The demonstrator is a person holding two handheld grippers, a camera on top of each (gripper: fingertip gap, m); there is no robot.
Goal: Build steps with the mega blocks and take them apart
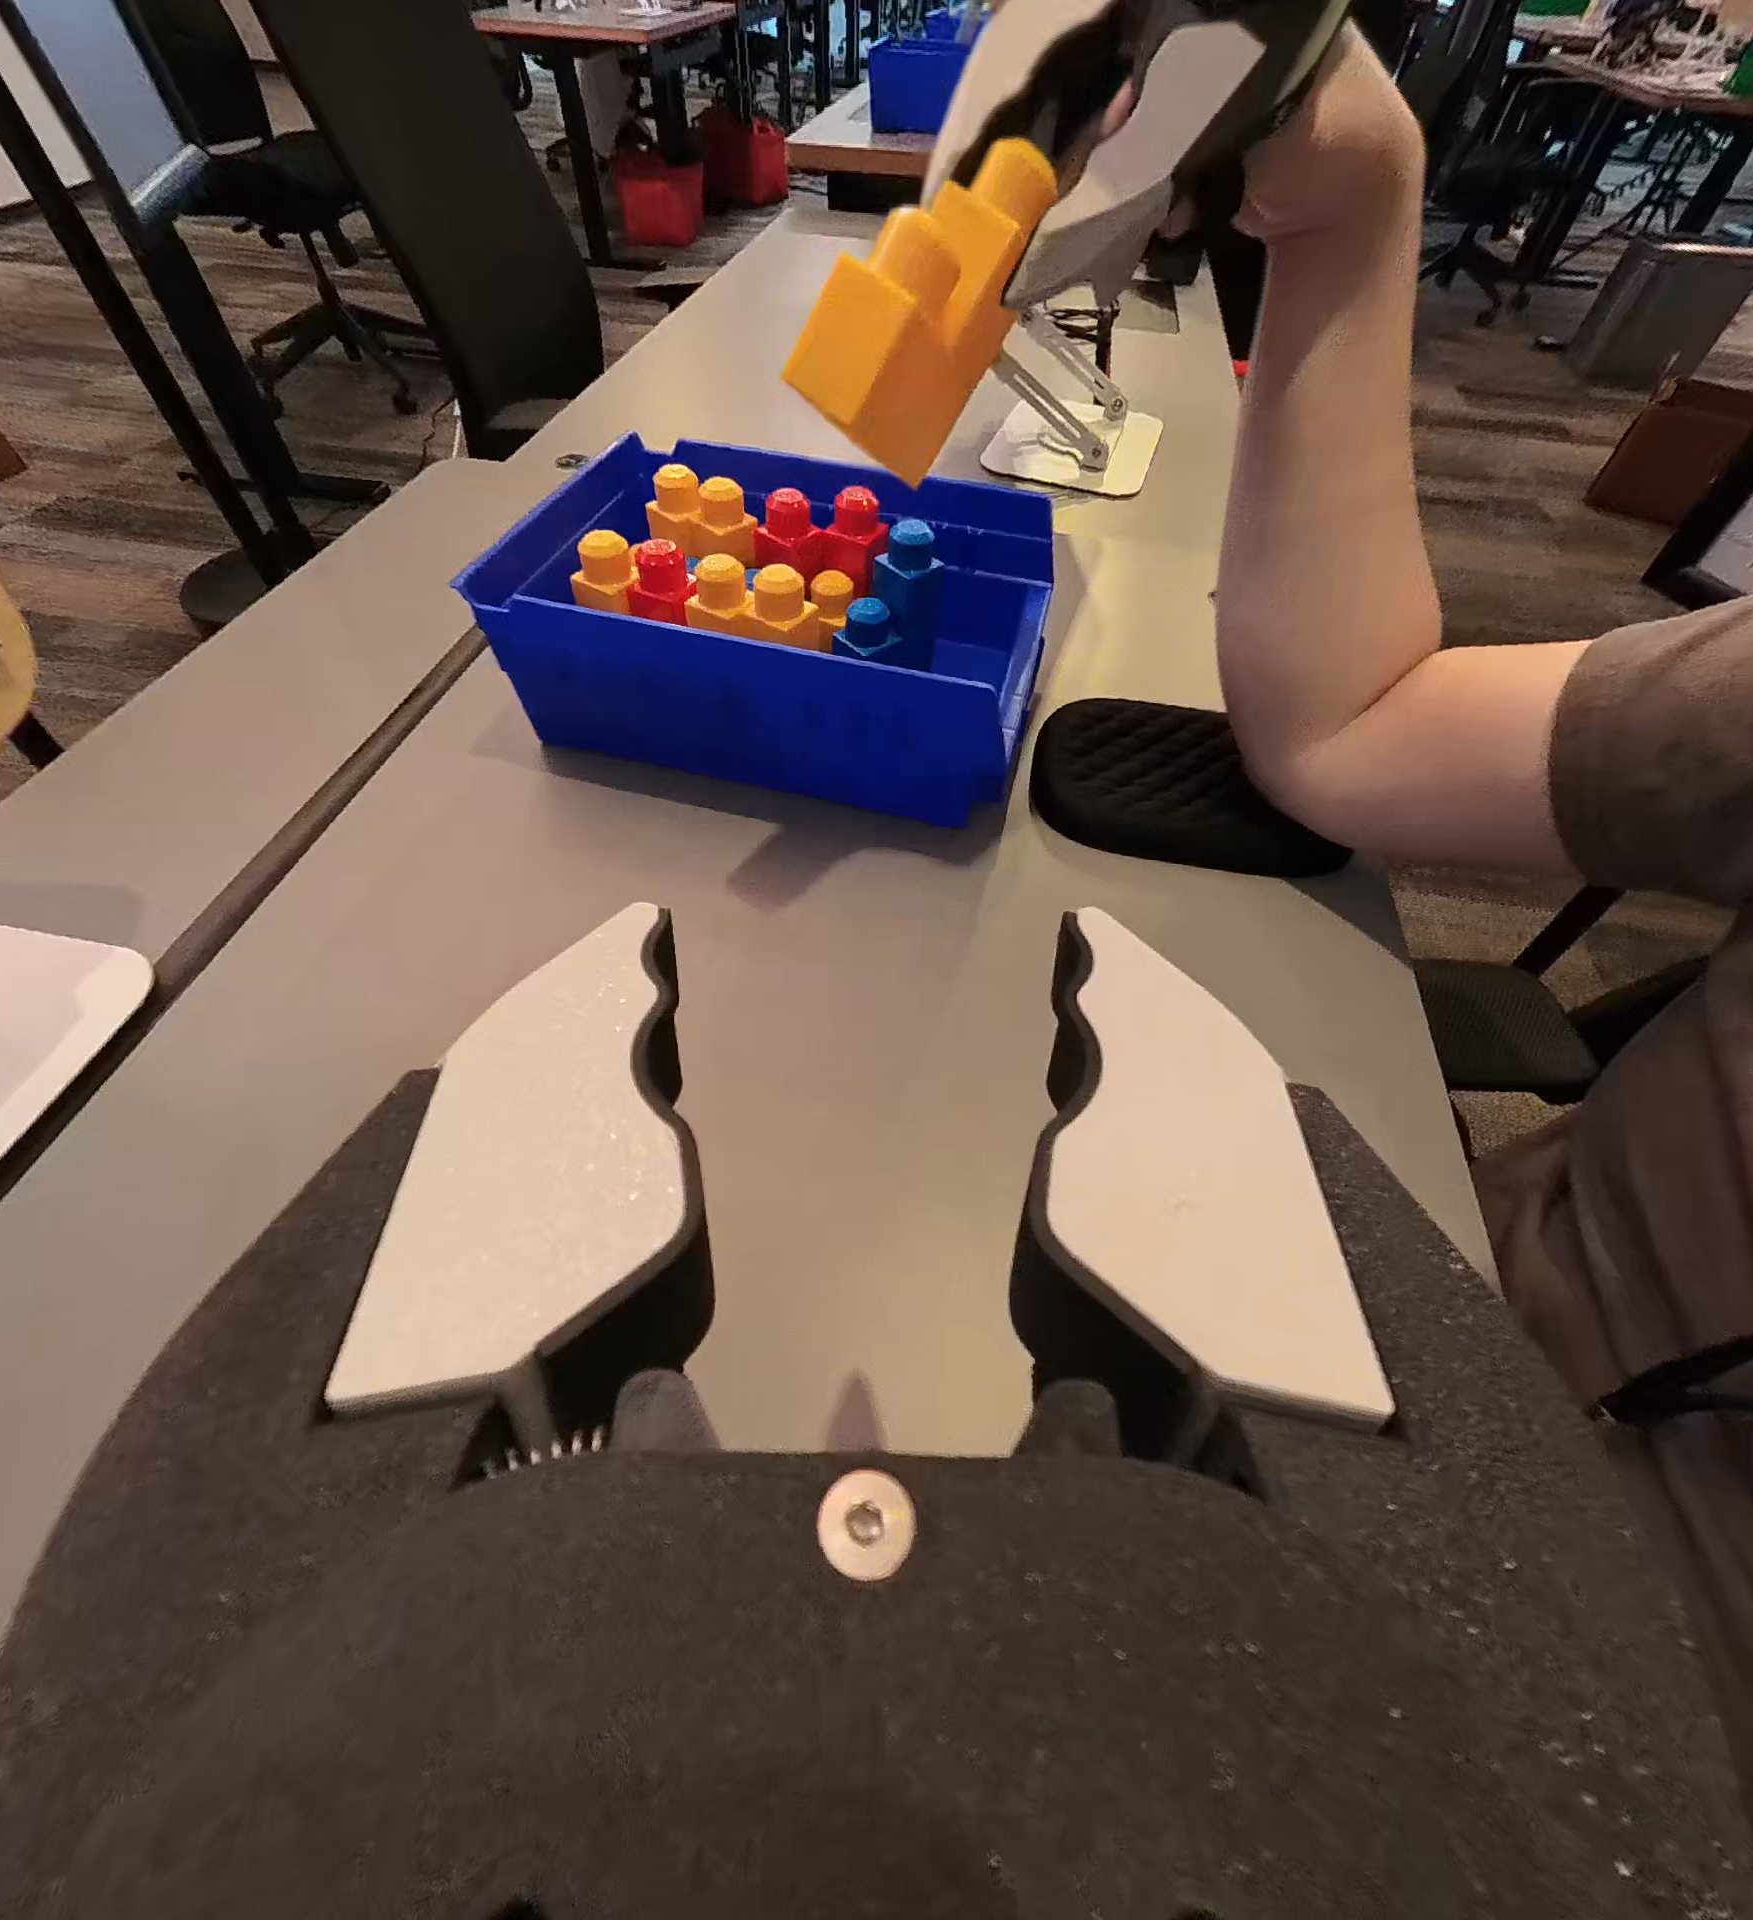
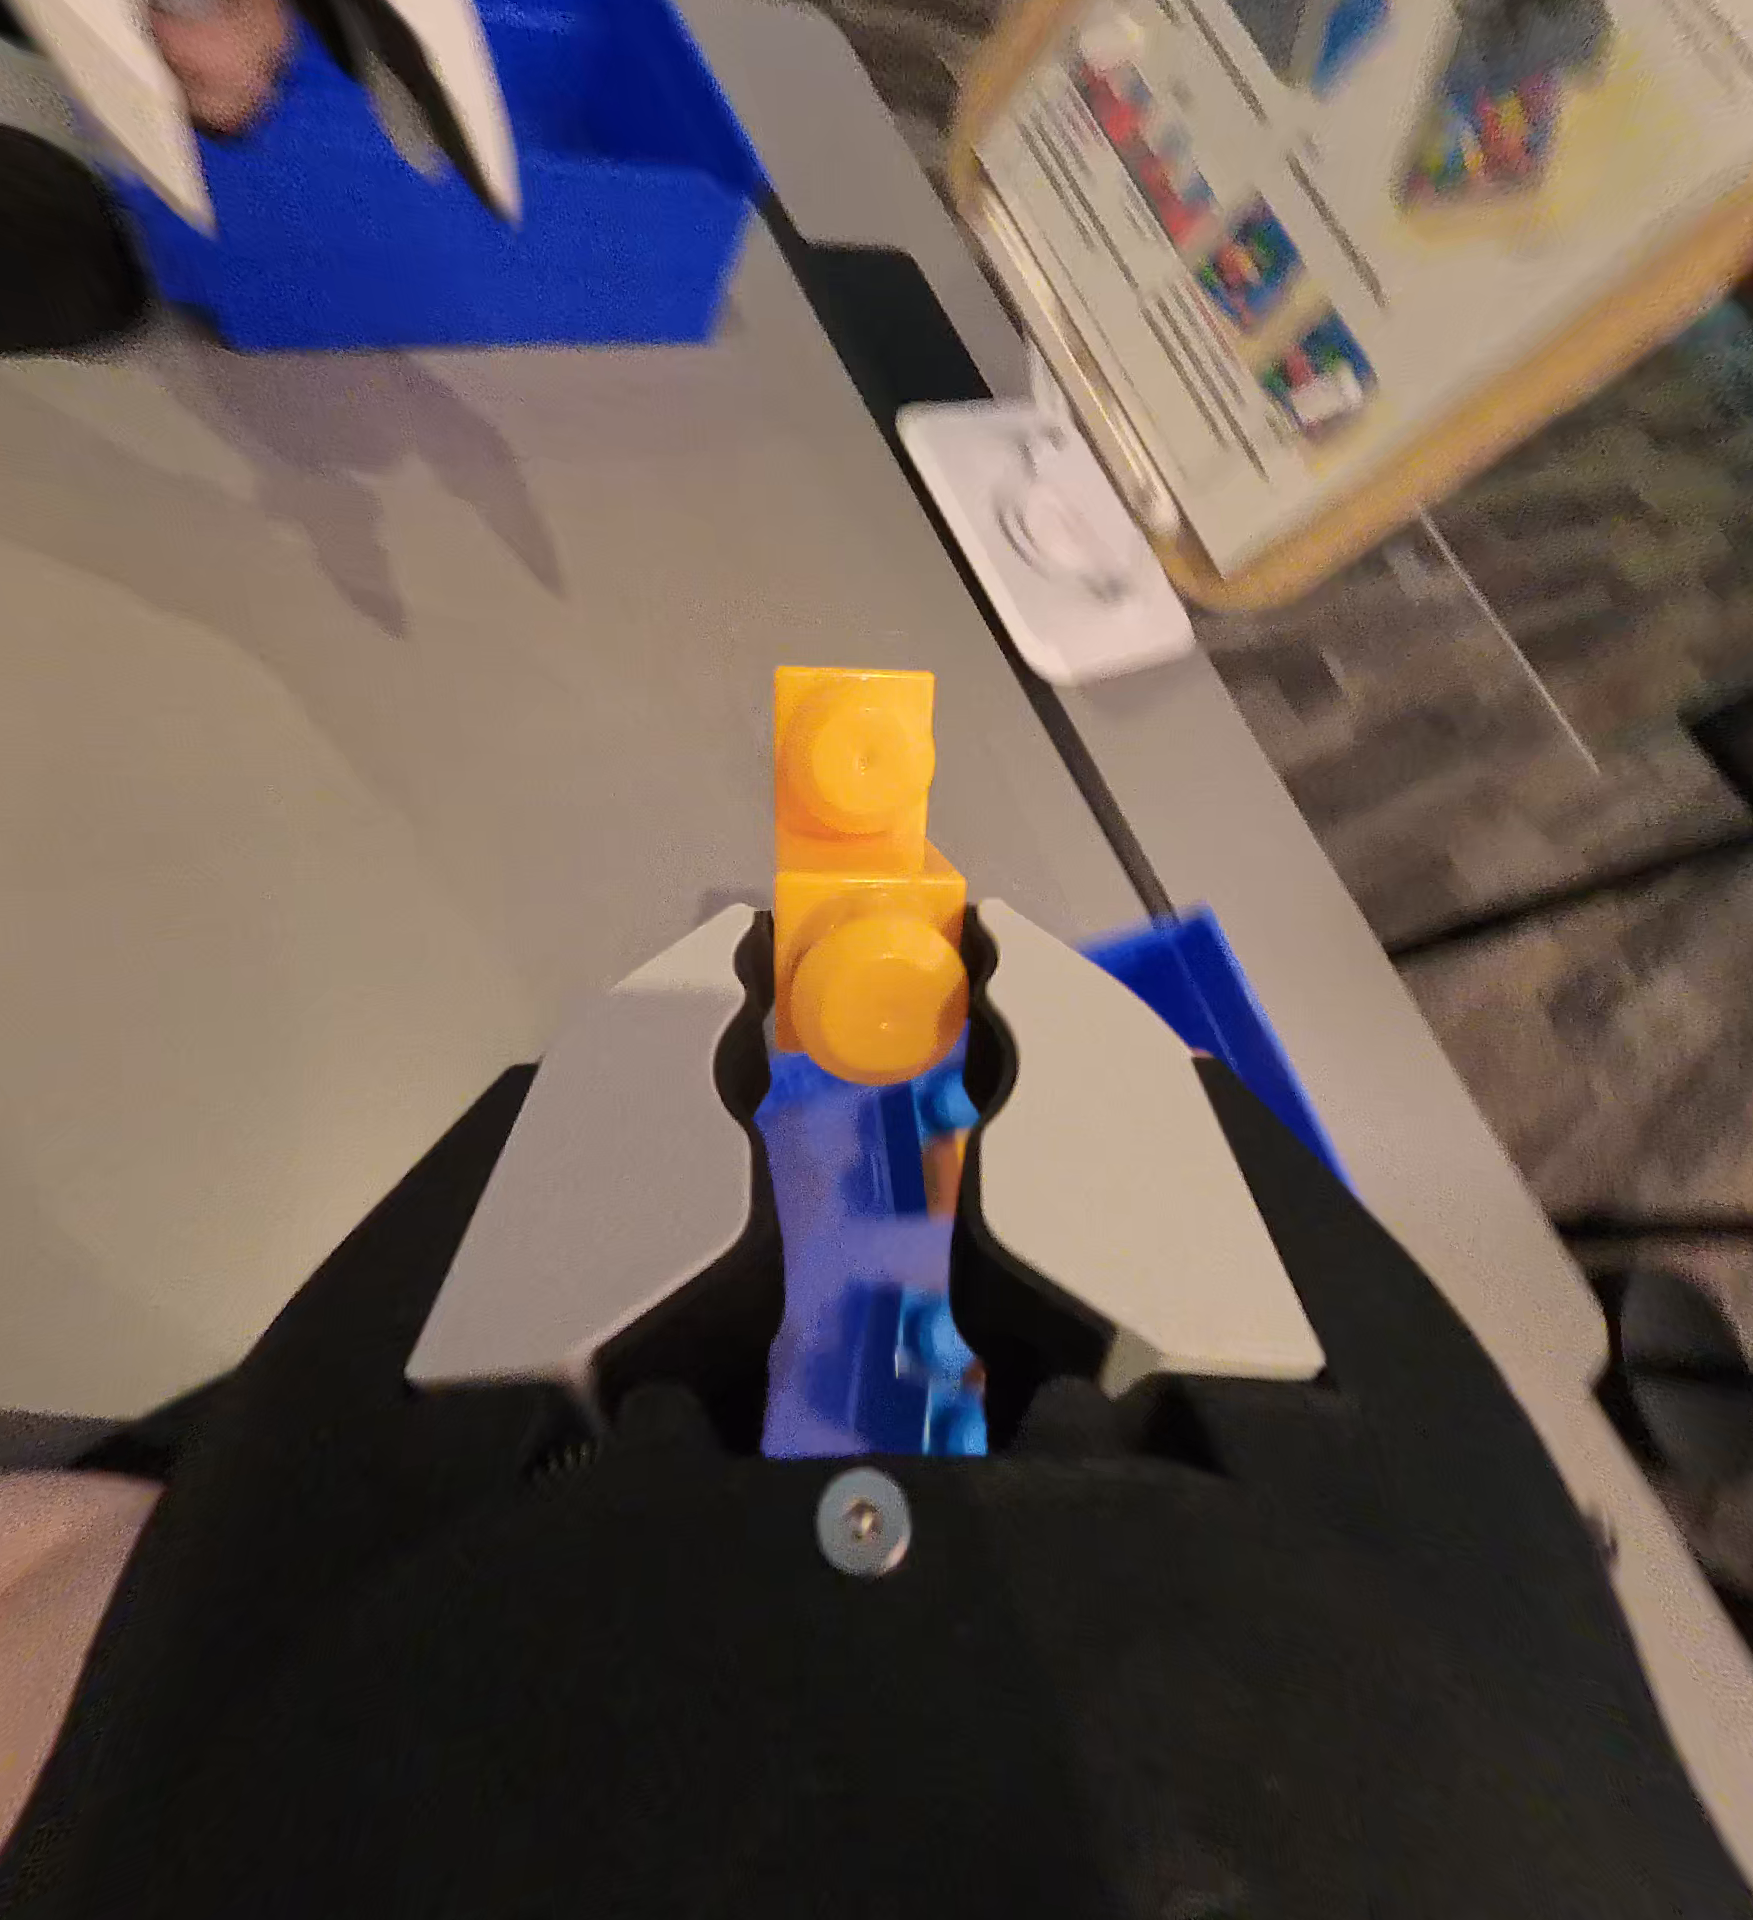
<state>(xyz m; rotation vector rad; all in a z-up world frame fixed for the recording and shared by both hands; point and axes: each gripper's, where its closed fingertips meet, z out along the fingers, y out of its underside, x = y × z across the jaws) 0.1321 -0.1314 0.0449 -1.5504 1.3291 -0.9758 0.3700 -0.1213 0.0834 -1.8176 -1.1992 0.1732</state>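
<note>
Early or very late, judging by the scene: right tool (image 2: 867,914) pinching an orange stepped block stack (image 1: 919,312) aloft above the blue bin (image 1: 768,717), left tool (image 1: 867,925) spread and empty over the bare surface (image 1: 851,1039), remaining blocks (image 1: 758,566) binned.

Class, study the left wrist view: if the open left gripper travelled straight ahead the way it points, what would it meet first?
Probably the blue bin of blocks. Bare grey table lies between the left gripper and the bin's near wall, though its height above the table is unclear.
</note>
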